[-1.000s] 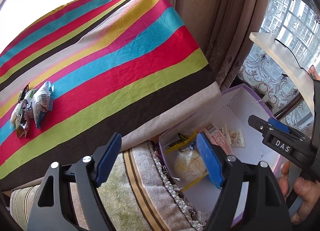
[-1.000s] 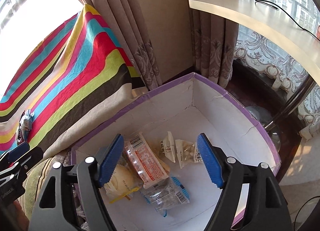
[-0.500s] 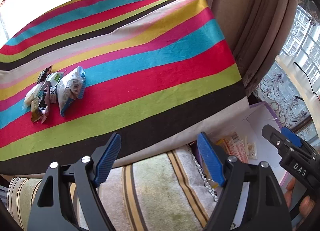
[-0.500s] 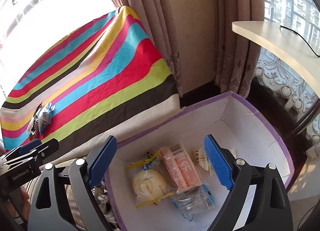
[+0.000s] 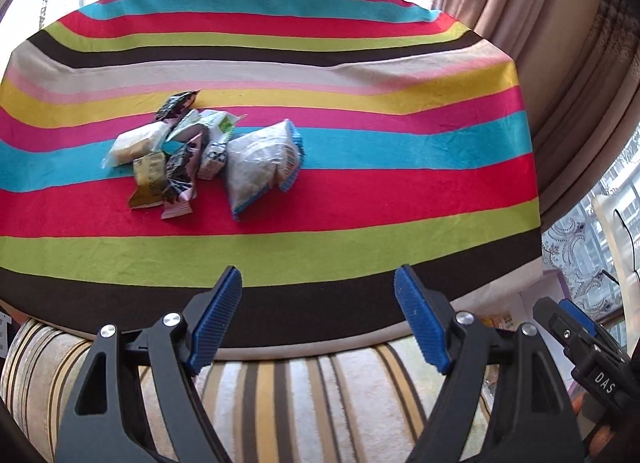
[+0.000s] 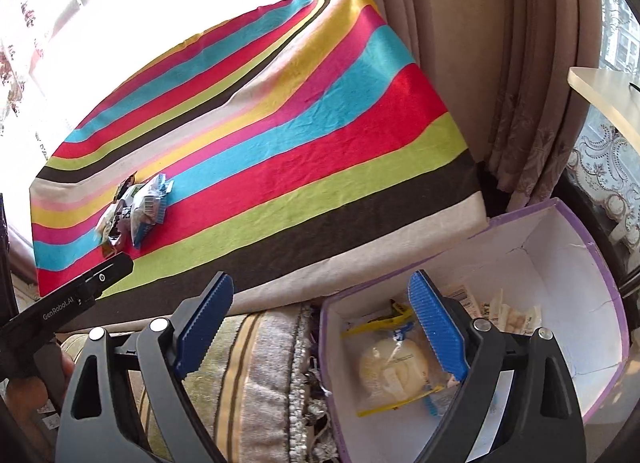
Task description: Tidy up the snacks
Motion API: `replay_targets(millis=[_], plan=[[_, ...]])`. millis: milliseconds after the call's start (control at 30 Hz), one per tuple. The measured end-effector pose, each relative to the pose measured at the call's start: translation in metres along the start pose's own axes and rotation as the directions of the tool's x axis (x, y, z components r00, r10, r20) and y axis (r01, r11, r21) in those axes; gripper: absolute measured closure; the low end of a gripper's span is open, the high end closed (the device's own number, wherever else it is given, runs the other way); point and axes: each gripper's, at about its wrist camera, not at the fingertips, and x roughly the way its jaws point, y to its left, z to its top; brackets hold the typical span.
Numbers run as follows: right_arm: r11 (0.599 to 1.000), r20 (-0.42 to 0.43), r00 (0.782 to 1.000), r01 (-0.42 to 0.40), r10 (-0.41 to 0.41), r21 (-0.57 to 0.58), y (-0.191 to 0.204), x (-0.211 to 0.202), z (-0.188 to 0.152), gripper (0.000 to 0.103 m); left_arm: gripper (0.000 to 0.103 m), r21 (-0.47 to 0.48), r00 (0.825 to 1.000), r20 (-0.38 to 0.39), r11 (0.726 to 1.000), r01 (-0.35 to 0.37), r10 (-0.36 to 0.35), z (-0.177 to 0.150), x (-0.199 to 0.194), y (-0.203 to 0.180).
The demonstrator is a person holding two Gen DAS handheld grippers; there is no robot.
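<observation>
A pile of small snack packets (image 5: 172, 159) lies on the striped tablecloth (image 5: 360, 183), with a clear bag with a blue edge (image 5: 260, 167) at its right side. My left gripper (image 5: 318, 275) hangs open and empty over the table's near edge, short of the pile. My right gripper (image 6: 320, 281) is open and empty, its right finger above the purple-rimmed white box (image 6: 560, 263). Inside the box lie a round bun packet (image 6: 394, 375) and several other packets. The pile (image 6: 132, 215) also shows far left in the right wrist view.
A striped cushion (image 5: 320, 391) lies between the table edge and me, next to the box. Beige curtains (image 6: 500, 63) hang behind the table's right end. A pale shelf (image 6: 608, 91) juts in at the right. A hand (image 6: 24, 395) grips the left tool.
Both views have swung left, away from the box and toward the table. The snack pile now sits ahead of the left gripper. The right jaws stand a little wider than at first.
</observation>
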Motion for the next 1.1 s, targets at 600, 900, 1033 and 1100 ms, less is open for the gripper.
replay_targets(millis=[600,900,1033,1100], plan=[[0.984,-0.076,0.992,-0.109,0.099,-0.138,0.09,0.034,0.009,0.016,0.054,-0.232,1.0,0.02,0.973,0.023,-0.019,0.029,0.01,0.12],[0.967,-0.086,0.984,-0.167,0.153,-0.19,0.131,0.047,0.015,0.021,0.058,-0.259,0.999,0.033,0.966,0.006,0.002,0.046,0.024,0.15],[0.957,-0.096,0.98,-0.193,0.176,-0.217,0.152,0.054,0.018,0.032,0.058,-0.248,1.0,0.021,0.969,-0.002,0.007,0.057,0.037,0.155],[0.95,-0.102,0.977,-0.204,0.185,-0.235,0.163,0.059,0.019,0.037,0.058,-0.235,1.0,0.009,0.972,-0.012,0.014,0.061,0.045,0.156]])
